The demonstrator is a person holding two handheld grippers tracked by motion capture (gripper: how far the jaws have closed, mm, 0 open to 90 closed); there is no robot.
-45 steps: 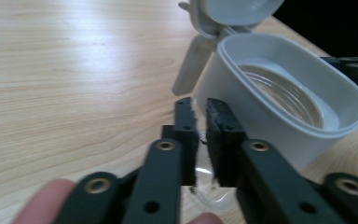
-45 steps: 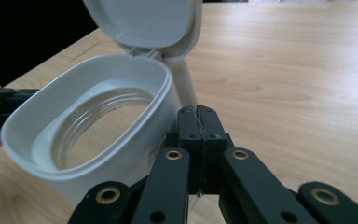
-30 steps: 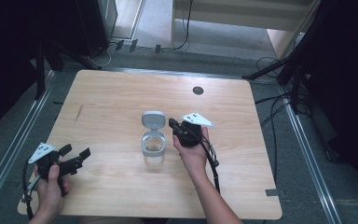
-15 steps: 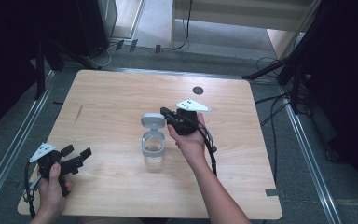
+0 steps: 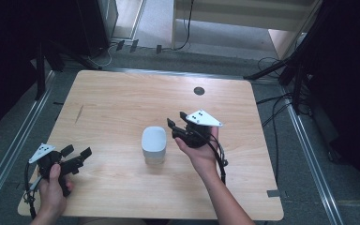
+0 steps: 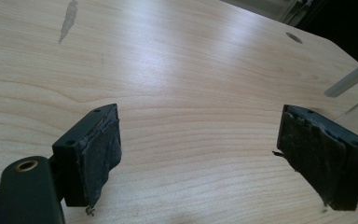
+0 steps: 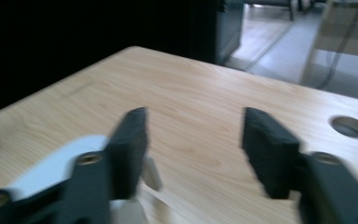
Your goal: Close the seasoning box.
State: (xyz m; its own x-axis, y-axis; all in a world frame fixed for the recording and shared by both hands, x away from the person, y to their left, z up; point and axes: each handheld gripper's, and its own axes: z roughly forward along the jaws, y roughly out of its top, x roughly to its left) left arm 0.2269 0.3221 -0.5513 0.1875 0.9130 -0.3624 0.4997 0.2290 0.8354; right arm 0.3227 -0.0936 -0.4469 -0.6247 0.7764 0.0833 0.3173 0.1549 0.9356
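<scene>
Since the earlier pictures, the grey lid that stood flipped open behind the clear container's mouth now lies shut on top of it, and your right gripper (image 5: 176, 126) has drawn back to the container's right side, apart from it.

Nearest you, at the table's (image 5: 122, 98) front-left corner, your left hand (image 5: 51, 185) holds the left gripper (image 5: 77, 152) low over the wood. Its jaws stand spread wide with bare wood between them, as the left gripper view (image 6: 200, 144) confirms; the worn pads (image 6: 100, 149) grip nothing. The grey three-cornered plate (image 5: 41, 152) sits on top of it, and its cable trails down past the table's front edge.

Farther in, about the middle of the table, the small clear container (image 5: 153, 145) stands upright with its grey lid (image 5: 153, 138) closed flat. In the right gripper view the lid (image 7: 51, 168) shows as a pale blurred shape low at the left, beside and partly behind one jaw.

Just right of the container, your right hand (image 5: 199, 150) cradles the right gripper from below, its jaws released and pointing toward the table's left. In the right gripper view (image 7: 193, 140) they stand well apart with only wood between them, though the picture is blurred.

Toward the far edge, a round cable hole (image 5: 198, 90) sits in the tabletop, and beyond the table lies grey floor with cables.
</scene>
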